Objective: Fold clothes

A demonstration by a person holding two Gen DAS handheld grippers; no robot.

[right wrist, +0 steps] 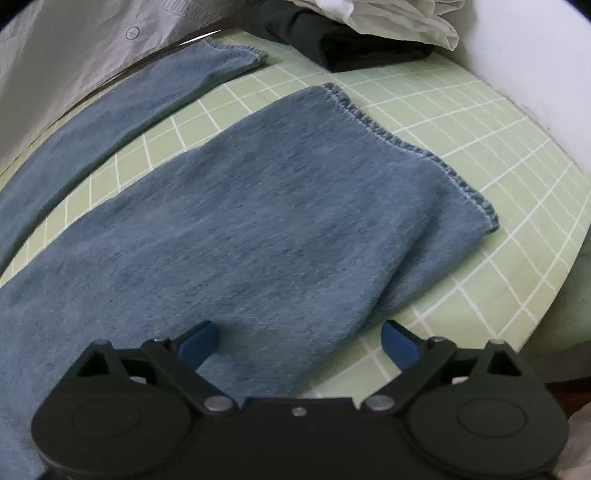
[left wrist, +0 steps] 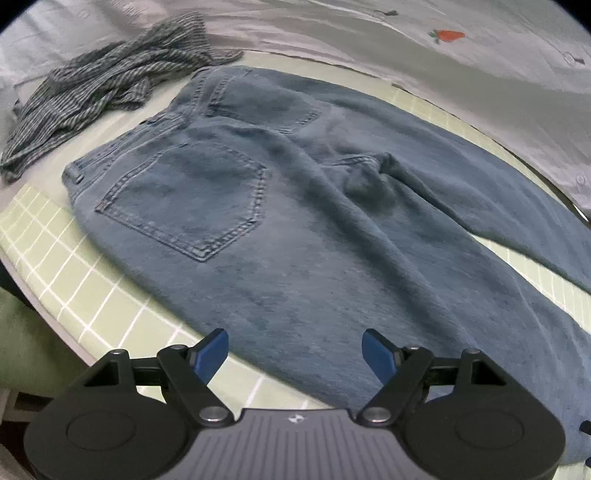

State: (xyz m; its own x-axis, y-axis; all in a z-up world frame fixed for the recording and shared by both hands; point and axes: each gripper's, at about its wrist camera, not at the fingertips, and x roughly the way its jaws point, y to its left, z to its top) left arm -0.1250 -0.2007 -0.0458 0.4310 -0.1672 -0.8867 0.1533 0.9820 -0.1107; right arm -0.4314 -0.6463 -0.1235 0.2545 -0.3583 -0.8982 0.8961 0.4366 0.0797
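Surroundings, as I see them: work table, soft indoor light.
Green white-gridded mat [right wrist: 424, 122] covers table; pale printed sheet [left wrist: 461, 62] behind it.

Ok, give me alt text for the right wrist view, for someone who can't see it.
A pair of blue jeans lies flat on a green grid mat, its two hemmed legs stretching away from the camera. The right gripper hovers over the nearer leg with its jaws open. A dark folded garment and white fabric sit at the far edge.

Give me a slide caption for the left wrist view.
Open left hand-held gripper hovers over jeans spread back-pockets-up on a green grid mat, striped garment crumpled beyond the waistband.
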